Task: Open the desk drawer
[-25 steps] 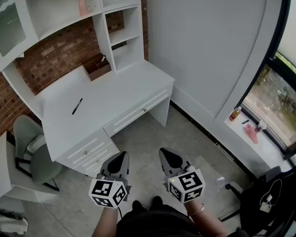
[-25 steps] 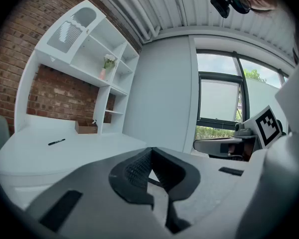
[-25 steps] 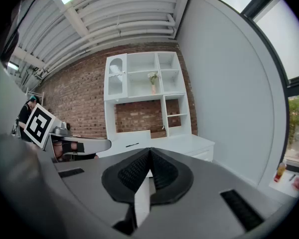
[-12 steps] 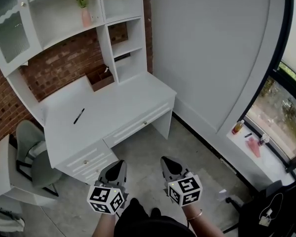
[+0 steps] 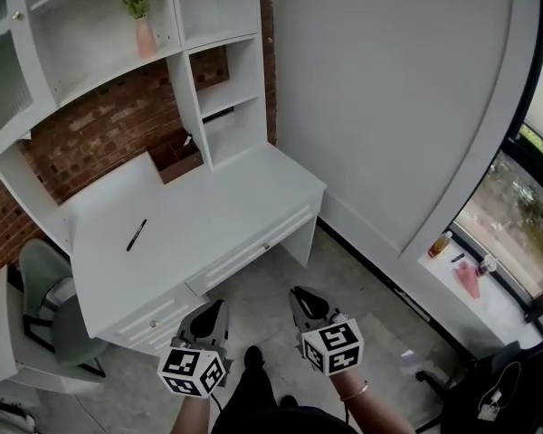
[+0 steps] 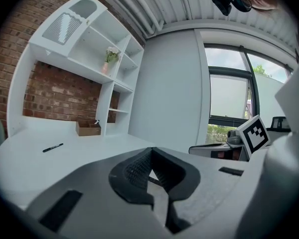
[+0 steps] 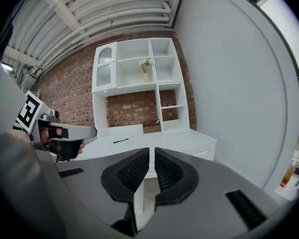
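The white desk [image 5: 208, 215] has a long shallow drawer [image 5: 253, 248] under its top, with a small knob [image 5: 265, 246]; its front sits flush. Beside it, at the desk's left end, is a stack of side drawers [image 5: 154, 324]. Both grippers hang side by side in front of the desk and point toward it, touching nothing. In the head view my left gripper [image 5: 217, 307] is near the side drawers and my right gripper [image 5: 300, 295] is below the long drawer. The left gripper [image 6: 150, 151] and the right gripper [image 7: 152, 151] are both shut and empty.
A black pen [image 5: 137, 234] and a brown box [image 5: 176, 163] lie on the desk. Above it, a pink vase of flowers [image 5: 143, 34] stands in the shelving. A grey chair [image 5: 50, 306] stands left of the desk. At the right a window sill [image 5: 462, 269] holds a bottle [image 5: 441, 243].
The person has stepped and the whole view has shifted. Both grippers sit a little lower in the head view, still side by side and shut.
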Demonstrator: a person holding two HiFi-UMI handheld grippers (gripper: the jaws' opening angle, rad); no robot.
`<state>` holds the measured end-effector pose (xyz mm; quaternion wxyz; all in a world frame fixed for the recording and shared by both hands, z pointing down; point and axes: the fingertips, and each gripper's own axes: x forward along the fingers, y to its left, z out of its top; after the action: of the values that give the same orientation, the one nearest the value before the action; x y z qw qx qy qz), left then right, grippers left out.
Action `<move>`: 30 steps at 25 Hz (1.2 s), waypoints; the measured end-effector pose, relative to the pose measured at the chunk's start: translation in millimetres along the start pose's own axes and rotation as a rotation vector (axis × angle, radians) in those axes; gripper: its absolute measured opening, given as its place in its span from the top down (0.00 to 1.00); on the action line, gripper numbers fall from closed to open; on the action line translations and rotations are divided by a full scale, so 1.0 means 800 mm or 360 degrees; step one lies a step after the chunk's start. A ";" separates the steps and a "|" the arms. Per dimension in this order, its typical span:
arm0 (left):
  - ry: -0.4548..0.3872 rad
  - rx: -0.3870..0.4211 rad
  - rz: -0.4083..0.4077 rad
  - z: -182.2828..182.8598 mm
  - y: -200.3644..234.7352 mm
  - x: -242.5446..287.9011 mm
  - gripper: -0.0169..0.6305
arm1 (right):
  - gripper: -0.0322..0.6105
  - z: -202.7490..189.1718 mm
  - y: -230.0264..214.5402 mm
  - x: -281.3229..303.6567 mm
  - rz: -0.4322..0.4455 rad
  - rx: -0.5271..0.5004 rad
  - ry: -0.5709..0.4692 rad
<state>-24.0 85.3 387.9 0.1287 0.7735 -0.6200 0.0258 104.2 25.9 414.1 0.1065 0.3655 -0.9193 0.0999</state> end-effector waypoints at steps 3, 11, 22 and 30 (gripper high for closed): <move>-0.0009 -0.0009 -0.0018 0.008 0.028 0.032 0.96 | 0.88 0.001 -0.011 0.043 -0.0002 -0.0005 0.0043; 0.0019 -0.0041 -0.0060 0.032 0.108 0.106 0.96 | 0.77 -0.007 -0.029 0.164 -0.0009 -0.0012 0.0217; 0.0107 -0.0088 -0.0152 0.028 0.184 0.176 0.96 | 0.72 -0.068 -0.071 0.277 -0.0150 -0.0031 0.0535; 0.0170 -0.0110 -0.0147 0.021 0.207 0.226 0.96 | 0.72 -0.105 -0.101 0.328 -0.0144 -0.0073 0.0715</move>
<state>-144.6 -123.4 435.7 0.1894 0.7940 -0.5764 0.0397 -15.8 -180.3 573.9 0.3211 0.3723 -0.8573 0.1530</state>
